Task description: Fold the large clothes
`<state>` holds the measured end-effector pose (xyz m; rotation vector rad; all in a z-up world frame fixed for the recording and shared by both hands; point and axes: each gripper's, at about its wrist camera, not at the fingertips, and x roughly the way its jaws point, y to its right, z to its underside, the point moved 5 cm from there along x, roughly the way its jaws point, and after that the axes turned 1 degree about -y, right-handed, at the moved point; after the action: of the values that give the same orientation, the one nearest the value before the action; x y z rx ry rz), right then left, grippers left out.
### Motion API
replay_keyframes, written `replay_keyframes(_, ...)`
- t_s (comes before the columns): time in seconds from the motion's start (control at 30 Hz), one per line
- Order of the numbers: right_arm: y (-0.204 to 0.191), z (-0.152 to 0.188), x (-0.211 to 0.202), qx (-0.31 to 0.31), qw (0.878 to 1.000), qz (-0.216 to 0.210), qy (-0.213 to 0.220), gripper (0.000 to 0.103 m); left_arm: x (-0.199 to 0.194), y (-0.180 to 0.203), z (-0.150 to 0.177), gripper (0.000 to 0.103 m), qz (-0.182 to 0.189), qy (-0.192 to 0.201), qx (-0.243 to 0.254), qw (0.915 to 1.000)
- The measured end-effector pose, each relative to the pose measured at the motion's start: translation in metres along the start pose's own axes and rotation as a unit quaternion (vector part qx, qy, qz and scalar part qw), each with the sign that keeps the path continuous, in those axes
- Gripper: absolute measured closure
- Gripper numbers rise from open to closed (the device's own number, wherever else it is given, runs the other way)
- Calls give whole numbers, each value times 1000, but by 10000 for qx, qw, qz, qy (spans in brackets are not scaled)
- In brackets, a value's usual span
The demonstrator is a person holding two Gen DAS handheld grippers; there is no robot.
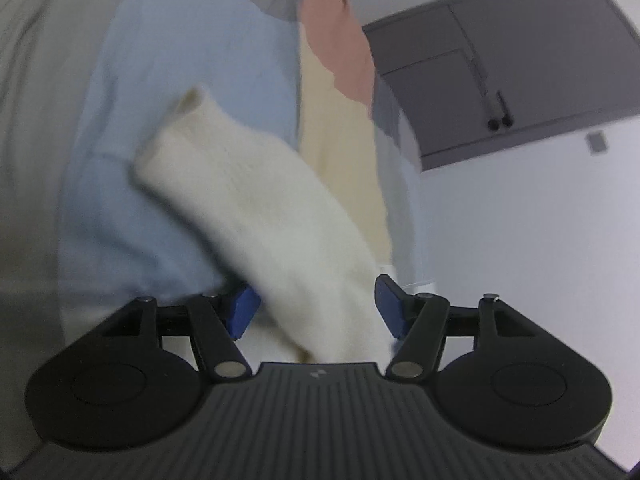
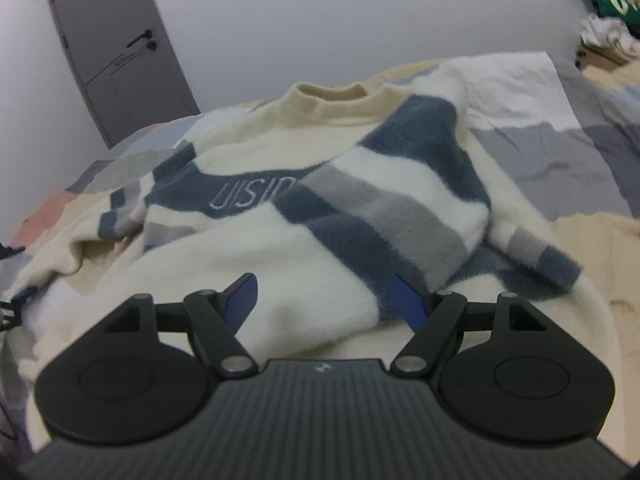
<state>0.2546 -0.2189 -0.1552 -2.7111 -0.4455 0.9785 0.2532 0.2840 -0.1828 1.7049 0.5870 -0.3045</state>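
Observation:
A fluffy cream sweater [image 2: 248,248] with blue and grey stripes lies face up on the bed, one striped sleeve [image 2: 400,216] folded across its chest. My right gripper [image 2: 326,300] sits at the sweater's bottom edge, and the white cloth bulges between its blue pads and fills the gap. In the left wrist view, which is blurred and rolled sideways, a cream sleeve [image 1: 248,184] runs out from between the pads of my left gripper [image 1: 316,306]. It narrows where the pads pinch it, and its cuff points up and to the left.
The patchwork bedding [image 1: 160,80] of blue, peach and yellow panels covers the bed [image 2: 560,148]. A grey door [image 2: 112,52] stands in the white wall behind it, seen tilted as the door [image 1: 500,60] in the left view. A heap of other clothes [image 2: 612,8] lies at the far right.

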Motion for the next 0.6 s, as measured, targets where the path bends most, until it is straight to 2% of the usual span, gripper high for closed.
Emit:
replay_keyframes(0.17, 3, 0, 6, 249, 9996, -64, -76, 28, 15, -3, -2, 36, -369, -23, -2, 9993)
replay_keyframes(0.27, 4, 2, 11, 302, 9994, -78, -126, 27, 22, -5, -4, 36, -424, 93, -143, 9990)
replay_keyframes(0.37, 4, 2, 15, 255, 9995, -80, -162, 28, 28, -5, -4, 37, -554, 161, -27, 9983)
replay_keyframes(0.53, 7, -7, 11, 130, 9998, -136, -25, 28, 41, -6, -12, 56, -709, 360, 156, 9967)
replay_keyframes(0.6, 5, -10, 12, -43, 9999, -89, 43, 28, 44, -7, -13, 71, -768, 437, 224, 9958)
